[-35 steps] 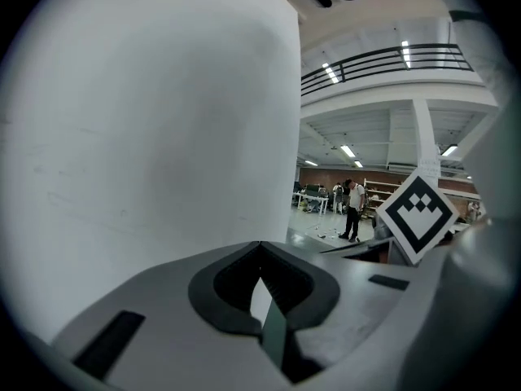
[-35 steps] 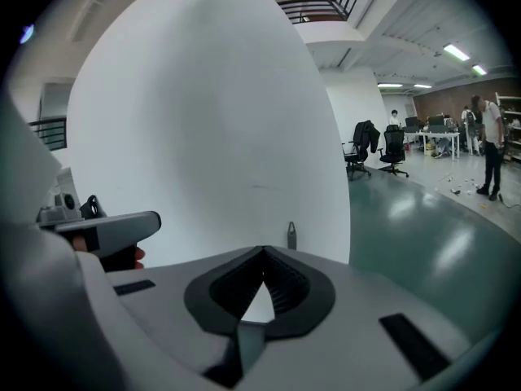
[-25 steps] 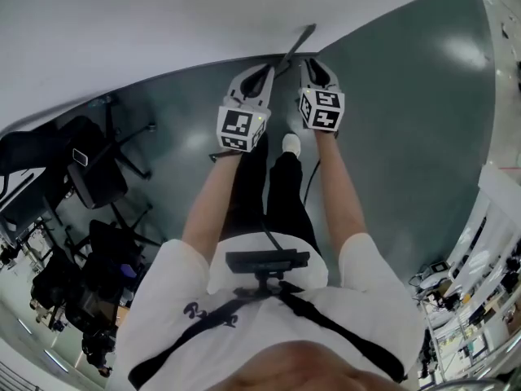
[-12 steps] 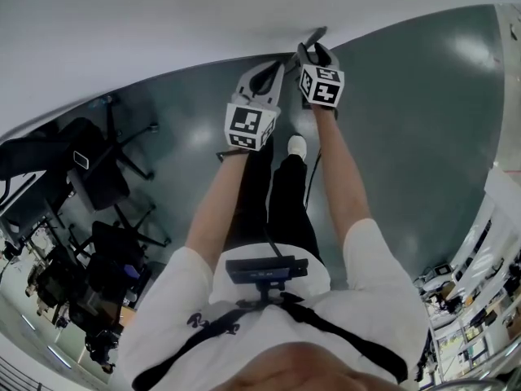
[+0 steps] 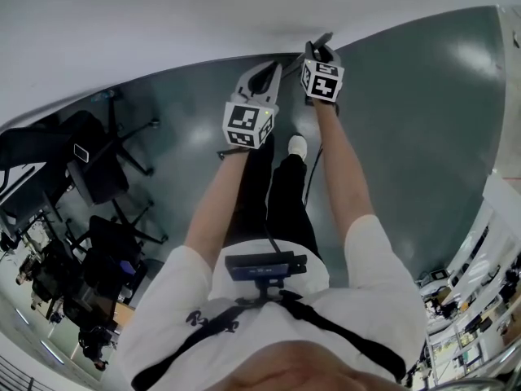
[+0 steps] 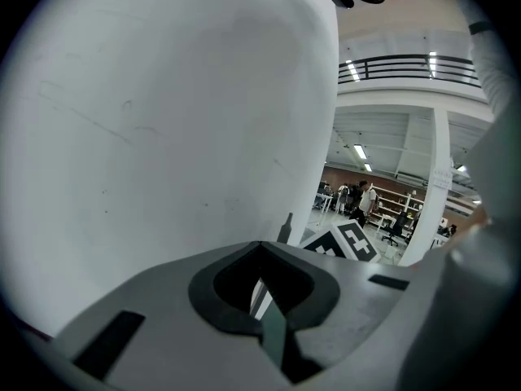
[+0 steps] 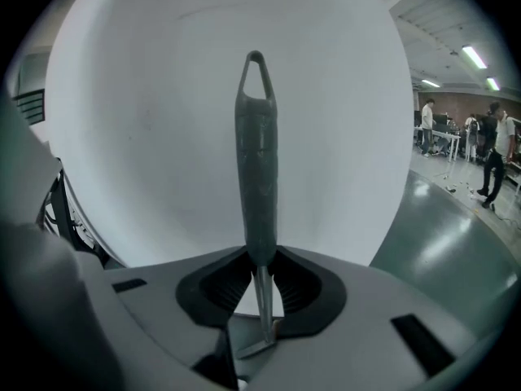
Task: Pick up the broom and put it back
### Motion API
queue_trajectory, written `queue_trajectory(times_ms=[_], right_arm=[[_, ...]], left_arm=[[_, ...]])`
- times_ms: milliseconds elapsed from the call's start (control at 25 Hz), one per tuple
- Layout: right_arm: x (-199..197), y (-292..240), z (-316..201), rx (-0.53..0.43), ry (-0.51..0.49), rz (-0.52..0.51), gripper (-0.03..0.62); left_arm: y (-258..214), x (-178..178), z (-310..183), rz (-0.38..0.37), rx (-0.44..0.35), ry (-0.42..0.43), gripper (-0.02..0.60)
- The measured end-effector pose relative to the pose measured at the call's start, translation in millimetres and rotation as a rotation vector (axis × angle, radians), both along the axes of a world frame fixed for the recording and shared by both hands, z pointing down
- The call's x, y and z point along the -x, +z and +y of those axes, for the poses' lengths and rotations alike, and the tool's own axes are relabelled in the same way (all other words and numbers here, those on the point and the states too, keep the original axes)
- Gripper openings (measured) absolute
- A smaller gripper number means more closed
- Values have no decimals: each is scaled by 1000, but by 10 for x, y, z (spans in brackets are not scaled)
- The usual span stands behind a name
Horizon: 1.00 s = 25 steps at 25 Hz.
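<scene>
Broom (image 5: 324,38) sits just before the wall (image 5: 163,23) ahead of you. Your right gripper (image 5: 319,54) is up on the handle grip (image 7: 256,177), jaws just closed in on it. Your left gripper (image 5: 262,76) is further down the shaft (image 6: 262,296), to its left. Chairs (image 5: 98,177) on floor (image 5: 407,137), far left.
</scene>
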State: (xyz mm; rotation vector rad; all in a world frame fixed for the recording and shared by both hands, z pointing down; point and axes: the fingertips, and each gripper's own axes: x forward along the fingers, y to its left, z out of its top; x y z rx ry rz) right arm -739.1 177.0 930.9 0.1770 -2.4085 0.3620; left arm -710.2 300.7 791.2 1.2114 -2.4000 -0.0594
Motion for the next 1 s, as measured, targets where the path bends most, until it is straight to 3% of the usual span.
queue_trajectory(times_ms=[240, 440, 600, 760, 1000], right_arm=[[-417, -268, 172, -24, -1, 14, 95], [-868, -739, 190, -51, 88, 8, 95], [-1002, -1396, 80, -71, 148, -64, 95], [-948, -2158, 86, -108, 143, -163, 95], [-1170, -3685, 30, -186, 123, -349, 95]], left_arm=[[-158, -106, 121, 1, -6, -35, 12], [-447, -324, 211, -5, -15, -50, 12], [-758, -383, 285, -33, 12, -67, 12], [-1150, -315, 325, -87, 13, -70, 12], [-2275, -458, 166, -209, 25, -44, 12]])
